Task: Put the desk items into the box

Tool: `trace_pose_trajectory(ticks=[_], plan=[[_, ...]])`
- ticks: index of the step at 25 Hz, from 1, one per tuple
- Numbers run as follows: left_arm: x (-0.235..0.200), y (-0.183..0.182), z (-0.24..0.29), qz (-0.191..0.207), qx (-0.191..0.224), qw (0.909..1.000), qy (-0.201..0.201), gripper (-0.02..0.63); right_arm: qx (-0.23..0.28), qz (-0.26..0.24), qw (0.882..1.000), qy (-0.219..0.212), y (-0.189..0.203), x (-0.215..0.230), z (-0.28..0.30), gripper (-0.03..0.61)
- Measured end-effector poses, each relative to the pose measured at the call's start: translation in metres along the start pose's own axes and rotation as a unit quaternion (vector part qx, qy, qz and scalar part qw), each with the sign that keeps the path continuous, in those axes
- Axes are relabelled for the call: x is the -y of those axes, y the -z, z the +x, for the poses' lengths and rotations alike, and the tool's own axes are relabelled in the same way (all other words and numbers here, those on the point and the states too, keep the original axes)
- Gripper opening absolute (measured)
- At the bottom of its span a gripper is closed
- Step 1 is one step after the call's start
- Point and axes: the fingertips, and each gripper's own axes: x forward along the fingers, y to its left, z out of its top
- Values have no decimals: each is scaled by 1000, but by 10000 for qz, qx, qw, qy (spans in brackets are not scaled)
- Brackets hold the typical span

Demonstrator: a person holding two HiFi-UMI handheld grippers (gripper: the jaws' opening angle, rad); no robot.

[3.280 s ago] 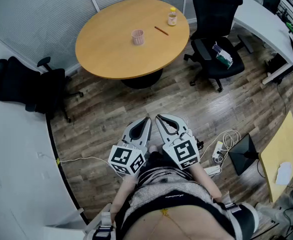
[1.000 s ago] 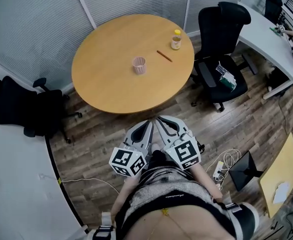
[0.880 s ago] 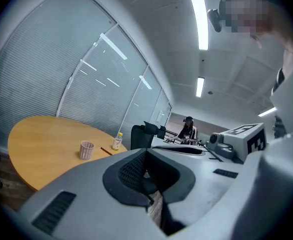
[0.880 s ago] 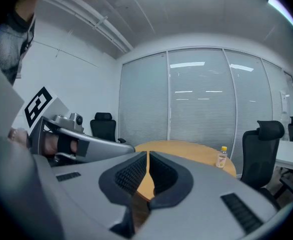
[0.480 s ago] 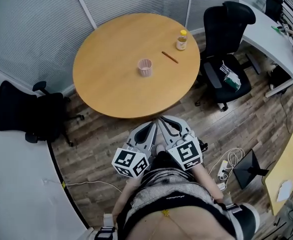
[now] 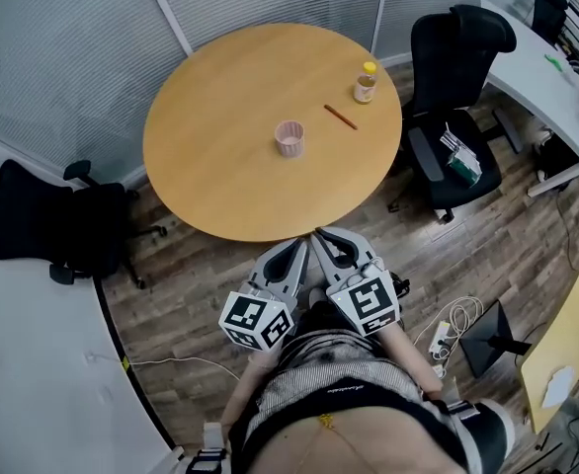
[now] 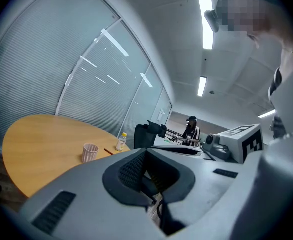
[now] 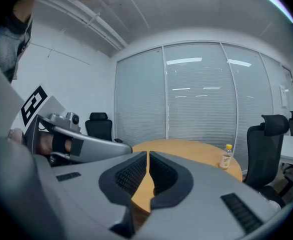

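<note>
On the round wooden table (image 6: 220, 166) stand a pink ribbed cup (image 6: 289, 138) and a small yellow-capped bottle (image 6: 366, 82), with a brown pencil (image 6: 341, 117) lying between them. My left gripper (image 6: 294, 245) and right gripper (image 6: 317, 237) are held side by side close to my body, just short of the table's near edge. Both are shut with nothing in them. The left gripper view shows the cup (image 7: 90, 152), pencil (image 7: 108, 151) and bottle (image 7: 120, 141) beyond the shut left gripper (image 7: 146, 154). The right gripper (image 8: 148, 156) points at the table (image 8: 186, 149) and bottle (image 8: 226, 156).
A black office chair (image 6: 453, 67) with a small packet on its seat stands right of the table. Another black chair (image 6: 52, 220) is at the left. A white desk (image 6: 537, 77) is far right. Cables and a power strip (image 6: 443, 329) lie on the wooden floor. A person (image 7: 191, 131) stands far off.
The table has come nearer in the head view, its near edge now just ahead of the gripper tips. Both grippers stay shut and held the same way.
</note>
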Motion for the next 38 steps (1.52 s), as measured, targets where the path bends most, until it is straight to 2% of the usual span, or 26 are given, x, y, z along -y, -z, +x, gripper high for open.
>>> trace_pose_trajectory(ticks=[5, 15, 24, 32, 38], plan=[[-13, -15, 29, 2, 31, 9999, -106, 18, -55, -98, 9997, -239, -8, 22, 23, 31], [-33, -47, 92, 60, 122, 9993, -348, 18, 28, -141, 9990, -434, -30, 86, 56, 31], [-33, -53, 141, -22, 87, 9988, -480, 18, -13, -154, 9982, -577, -30, 135, 64, 31], [-28, -60, 176, 6, 155, 9978, -647, 18, 153, -13, 9978, -647, -39, 175, 63, 31], [-29, -57, 197, -45, 211, 9961, -860, 18, 90, -119, 9959, -888, -33, 195, 68, 31]])
